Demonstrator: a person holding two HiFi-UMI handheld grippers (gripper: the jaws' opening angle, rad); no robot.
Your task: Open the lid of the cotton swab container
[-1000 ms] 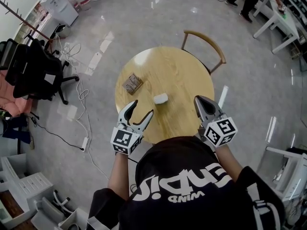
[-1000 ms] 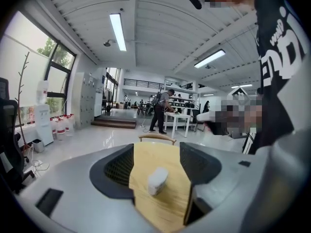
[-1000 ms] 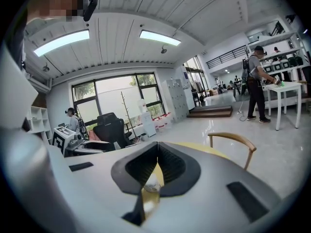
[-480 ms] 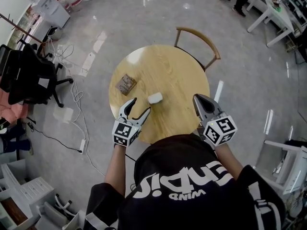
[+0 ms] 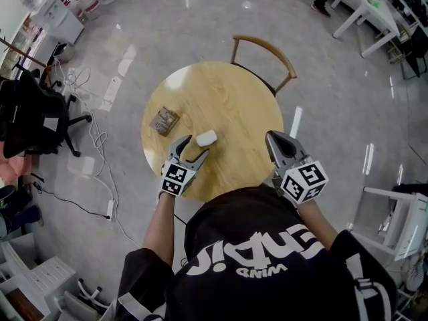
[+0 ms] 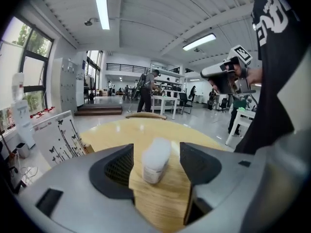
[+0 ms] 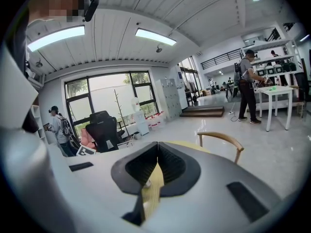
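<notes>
The white cotton swab container (image 5: 206, 138) sits near the left front edge of the tabletop (image 5: 234, 99), between the wide-open fingers of the left gripper (image 5: 193, 148), which should squeeze its body gently and steady it so the right gripper (image 5: 275, 139), now shut and empty, can flip the lid.

The cotton swab container (image 5: 206, 138) is a small, pale white box with round ends. It lies on the round wooden bench (image 5: 227, 92), on the side close to the person. It looks closed. A label shows at its near end. It sits just in front of the left gripper (image 5: 192, 148), in line with the gap between its wide-apart jaws, touching neither.
</notes>
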